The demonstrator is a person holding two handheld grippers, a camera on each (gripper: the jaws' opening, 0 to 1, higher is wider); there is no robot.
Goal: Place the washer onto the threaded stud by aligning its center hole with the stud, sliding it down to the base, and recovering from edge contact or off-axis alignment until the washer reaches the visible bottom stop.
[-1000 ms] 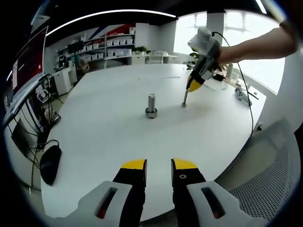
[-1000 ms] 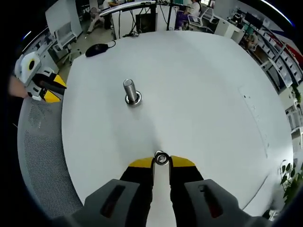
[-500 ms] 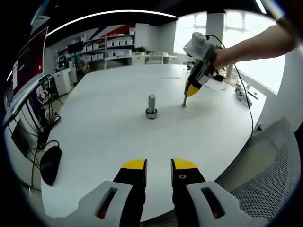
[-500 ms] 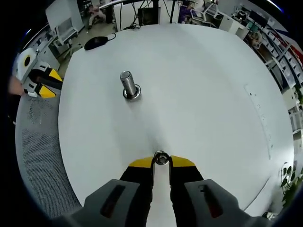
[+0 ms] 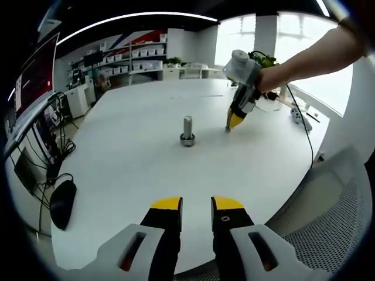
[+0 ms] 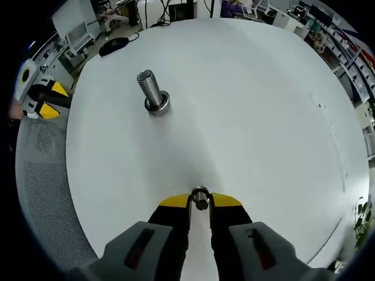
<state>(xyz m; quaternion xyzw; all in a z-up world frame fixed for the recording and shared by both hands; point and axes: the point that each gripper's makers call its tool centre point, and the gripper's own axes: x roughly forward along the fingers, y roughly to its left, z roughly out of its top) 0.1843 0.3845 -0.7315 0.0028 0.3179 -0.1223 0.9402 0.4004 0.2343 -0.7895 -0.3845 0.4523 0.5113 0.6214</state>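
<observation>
A steel threaded stud (image 5: 187, 129) stands upright on its round base near the middle of the white round table (image 5: 135, 164). In the right gripper view the stud (image 6: 150, 92) is up and to the left. My right gripper (image 6: 200, 202) is shut on a small metal washer (image 6: 200, 198), pinched on edge between the yellow tips just above the table. In the left gripper view that right gripper (image 5: 232, 122) hangs tip-down to the right of the stud, held by a person's hand. My left gripper (image 5: 196, 205) sits open over the table's near edge with nothing between its jaws.
A black computer mouse (image 5: 61, 201) lies at the table's left edge, beside hanging cables. A grey mesh chair (image 5: 328, 228) stands at the lower right. Shelves and desks line the back of the room. The left gripper (image 6: 38, 99) shows at the table's left rim in the right gripper view.
The right gripper has lifted and tilted with the washer in it, and it has moved slightly toward the stud. The left gripper has stayed where it was.
</observation>
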